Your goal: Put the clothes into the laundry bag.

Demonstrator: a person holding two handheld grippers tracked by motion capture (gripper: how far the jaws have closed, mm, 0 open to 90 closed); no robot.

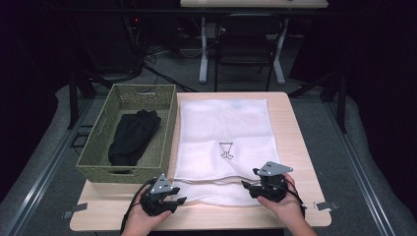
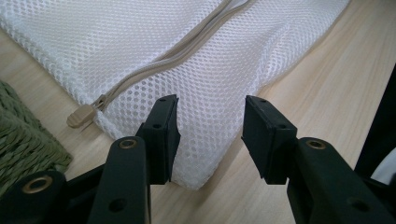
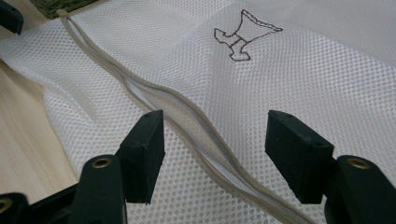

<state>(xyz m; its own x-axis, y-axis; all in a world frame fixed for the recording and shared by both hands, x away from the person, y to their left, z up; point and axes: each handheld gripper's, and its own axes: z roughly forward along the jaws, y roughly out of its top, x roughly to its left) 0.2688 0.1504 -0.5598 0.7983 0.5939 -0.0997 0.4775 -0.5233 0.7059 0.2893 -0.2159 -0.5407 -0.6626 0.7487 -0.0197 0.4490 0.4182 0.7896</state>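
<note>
One white mesh laundry bag (image 1: 223, 132) lies on one wooden table (image 1: 295, 142). The bag carries one beige zipper (image 3: 187, 121), one zipper pull (image 2: 84, 115) and one outlined garment emblem (image 1: 225, 150). One green woven basket (image 1: 164, 105) stands at the left of the bag and contains one black garment (image 1: 133, 137). Two grippers are present at the near edge: one left gripper (image 1: 169, 200) and one right gripper (image 1: 253, 184).
</note>
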